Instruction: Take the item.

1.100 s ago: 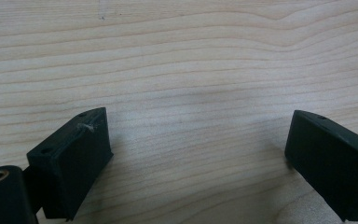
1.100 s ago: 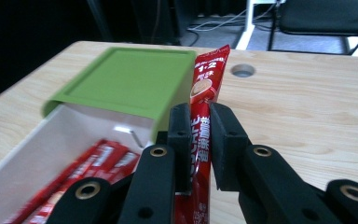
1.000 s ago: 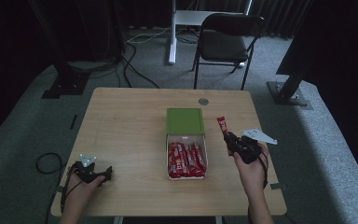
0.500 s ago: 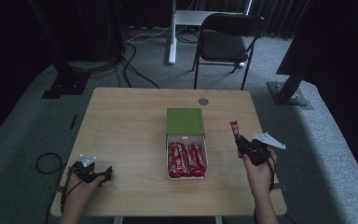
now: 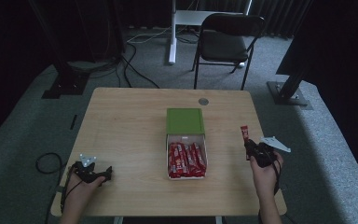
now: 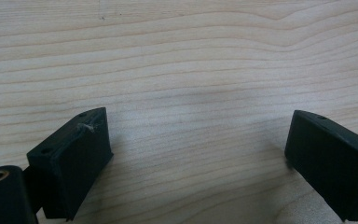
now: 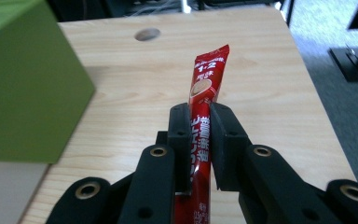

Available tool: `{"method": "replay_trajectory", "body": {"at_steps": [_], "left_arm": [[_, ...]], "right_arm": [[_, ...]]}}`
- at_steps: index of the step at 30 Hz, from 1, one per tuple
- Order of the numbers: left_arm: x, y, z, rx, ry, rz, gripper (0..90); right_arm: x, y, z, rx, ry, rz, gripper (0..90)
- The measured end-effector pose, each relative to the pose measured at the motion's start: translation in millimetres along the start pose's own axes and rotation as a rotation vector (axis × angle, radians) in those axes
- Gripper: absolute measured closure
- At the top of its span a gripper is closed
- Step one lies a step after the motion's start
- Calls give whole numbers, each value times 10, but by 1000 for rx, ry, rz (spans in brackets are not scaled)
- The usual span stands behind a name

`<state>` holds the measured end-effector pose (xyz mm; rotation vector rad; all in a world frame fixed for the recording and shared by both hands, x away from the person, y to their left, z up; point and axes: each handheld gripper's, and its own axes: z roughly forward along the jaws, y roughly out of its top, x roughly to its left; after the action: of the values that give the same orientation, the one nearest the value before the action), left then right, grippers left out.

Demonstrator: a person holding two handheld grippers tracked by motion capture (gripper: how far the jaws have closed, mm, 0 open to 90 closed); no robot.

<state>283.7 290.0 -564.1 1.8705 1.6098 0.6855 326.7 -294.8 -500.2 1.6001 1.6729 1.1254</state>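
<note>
Your left gripper [image 5: 103, 174] rests on the table [image 5: 121, 121] at its near left corner, jaws spread wide with bare wood between them and nothing held. Your right gripper [image 7: 199, 122] is near the table's right edge, jaws closed flat on a red stick sachet [image 7: 205, 100] at about mid-length, the printed end standing free beyond the tips. Treat the sachet as light, thin and pliable, with a smooth film skin that is likely to slip; grip across its flat faces near the middle, firmly enough to hold it without crushing the contents. To the left, at table centre, an open white box [image 5: 186, 138] holds more red sachets [image 5: 185, 160]; its green lid [image 5: 185, 121] stands at the far side.
</note>
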Motion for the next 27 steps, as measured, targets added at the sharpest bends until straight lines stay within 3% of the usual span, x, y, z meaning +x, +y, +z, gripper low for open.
{"method": "replay_trajectory", "body": {"at_steps": [10,27], "left_arm": [[0,0,0,0,0,0,75],[0,0,0,0,1,0,76]], "right_arm": [[-206,-139,101,28,-54,51,795],[-377,-437,336,125,-60,83,795]]}}
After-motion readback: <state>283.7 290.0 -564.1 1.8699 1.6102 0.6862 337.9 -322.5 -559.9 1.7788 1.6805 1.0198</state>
